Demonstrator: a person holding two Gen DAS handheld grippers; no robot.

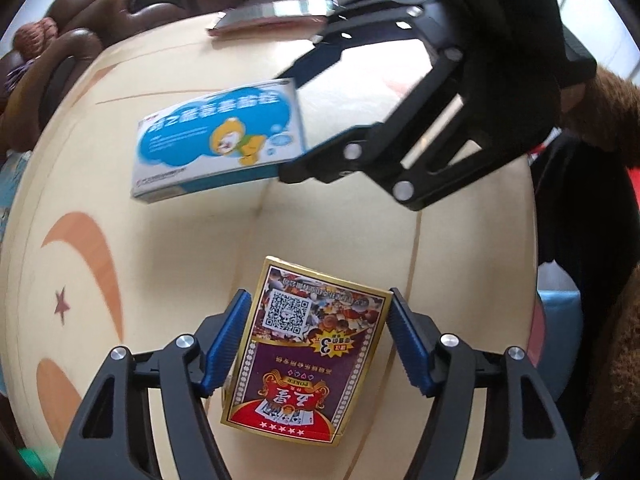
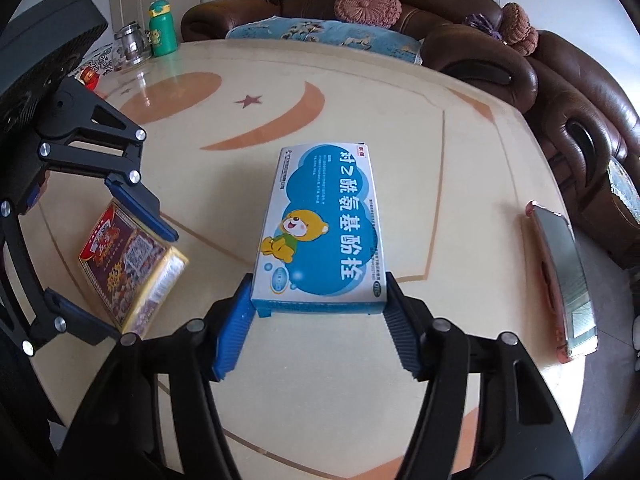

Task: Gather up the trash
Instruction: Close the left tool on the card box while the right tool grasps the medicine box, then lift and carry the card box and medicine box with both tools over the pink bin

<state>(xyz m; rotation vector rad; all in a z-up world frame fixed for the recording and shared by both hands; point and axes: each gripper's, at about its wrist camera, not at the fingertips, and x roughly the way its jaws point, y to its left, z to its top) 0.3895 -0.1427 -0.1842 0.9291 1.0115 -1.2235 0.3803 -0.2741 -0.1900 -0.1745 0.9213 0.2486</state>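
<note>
From your left wrist camera you see one card box [image 1: 304, 344], a purple and gold poker pack, sitting between the two blue pads of your left gripper [image 1: 316, 340]. Both pads [image 1: 224, 344] press its long sides, so the left gripper is clamped on that one box. The box appears lifted just off the table [image 1: 100, 184], though the fisheye makes that hard to judge. Ahead and above the fingertips, one blue and white medicine box [image 1: 218, 140] hangs in the air, its right end caught by your right gripper [image 1: 292, 124], which enters from the upper right. Beyond it at the far edge of the table lies one flat reflective item [image 1: 276, 16], blurred. Brown sofa pieces [image 1: 100, 4] curve round the upper left.

From your right wrist camera, the one medicine box [image 2: 324, 232] runs straight out ahead of your right gripper [image 2: 318, 300]. Its near end is pinched between the two pads [image 2: 236, 320], so this gripper is closed on it. To the left, your left gripper [image 2: 120, 248] holds the one card box [image 2: 132, 260] tilted on edge between its two fingers. To the right lies one pink-cased phone [image 2: 564, 280], flat on the table [image 2: 400, 140]. At the far left corner stand one green bottle [image 2: 162, 30] and one glass jar [image 2: 128, 44]. On the brown sofa [image 2: 560, 92] beyond, you can count three round cushions [image 2: 368, 6].
</note>
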